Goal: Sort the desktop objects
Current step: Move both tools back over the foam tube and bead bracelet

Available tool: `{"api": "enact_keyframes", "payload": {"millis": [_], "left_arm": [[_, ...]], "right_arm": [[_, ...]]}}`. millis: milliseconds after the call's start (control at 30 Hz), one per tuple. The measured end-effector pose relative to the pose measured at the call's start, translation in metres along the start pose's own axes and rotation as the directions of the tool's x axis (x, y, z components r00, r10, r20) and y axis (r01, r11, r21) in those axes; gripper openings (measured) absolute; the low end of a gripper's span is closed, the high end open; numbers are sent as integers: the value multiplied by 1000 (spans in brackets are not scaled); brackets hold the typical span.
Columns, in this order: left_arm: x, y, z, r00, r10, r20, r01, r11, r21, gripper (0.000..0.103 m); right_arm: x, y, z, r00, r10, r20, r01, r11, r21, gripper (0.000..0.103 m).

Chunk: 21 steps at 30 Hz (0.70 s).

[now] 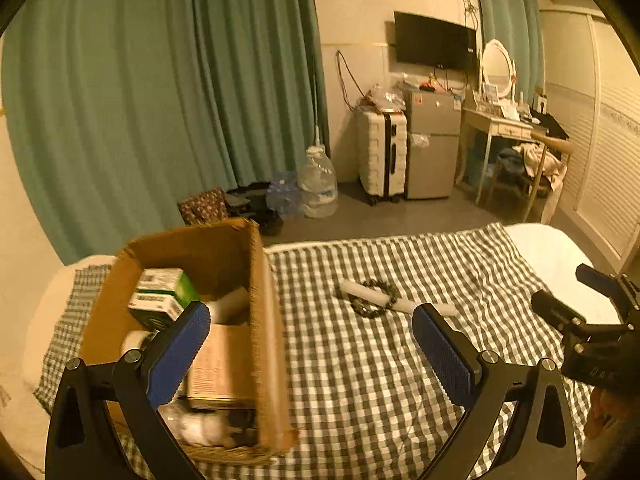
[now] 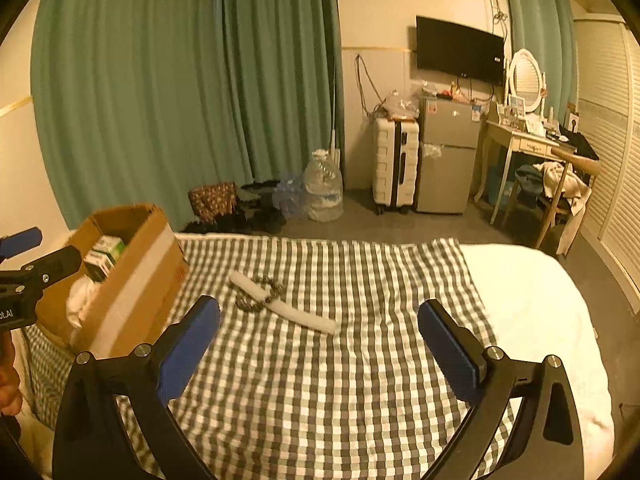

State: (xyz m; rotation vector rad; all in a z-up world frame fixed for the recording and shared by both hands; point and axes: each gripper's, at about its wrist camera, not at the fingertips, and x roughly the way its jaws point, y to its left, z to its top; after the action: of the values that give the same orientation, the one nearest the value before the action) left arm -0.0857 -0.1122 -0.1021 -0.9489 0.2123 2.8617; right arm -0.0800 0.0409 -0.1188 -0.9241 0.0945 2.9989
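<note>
Left hand-held gripper (image 1: 311, 354) is hovering with its blue pads spread wide apart, gripping nothing; its left finger is sitting over the open cardboard box (image 1: 262, 320), right finger over the checkered blanket (image 1: 380, 380) on the bed. Inside the box, green-and-white cartons (image 1: 162, 296) are lying ahead of the left finger, with a tan packet and white items nearer the camera. Right hand-held gripper (image 2: 319, 342) is also hanging with fingers wide apart and empty above the blanket (image 2: 320, 380). A white stick (image 2: 280, 306) is lying across a dark bead bracelet (image 2: 244, 302) on the blanket, just ahead of the right hand-held gripper and slightly left of its centre; in the left wrist view they are sitting ahead of the right finger.
</note>
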Motion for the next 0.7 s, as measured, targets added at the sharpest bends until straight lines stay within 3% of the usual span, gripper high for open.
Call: {"api": "enact_keyframes", "payload": {"millis": [333,533,700], "left_arm": [[67,-33,-18,993,-24,-112,28,999,29,103],[109,-36,-24,986,-29,-165,29,1000,-2,103],[131,-42,-23,989,94,-118,-89,995,54,103]], "right_arm": [[75,-17,-32,990,38,-137,-39,999,0,100],[122,-19,-42,975,61,-213,-65,998,-10,99],[165,-17,-46,961,78,-265,-90,995,-32,90]]}}
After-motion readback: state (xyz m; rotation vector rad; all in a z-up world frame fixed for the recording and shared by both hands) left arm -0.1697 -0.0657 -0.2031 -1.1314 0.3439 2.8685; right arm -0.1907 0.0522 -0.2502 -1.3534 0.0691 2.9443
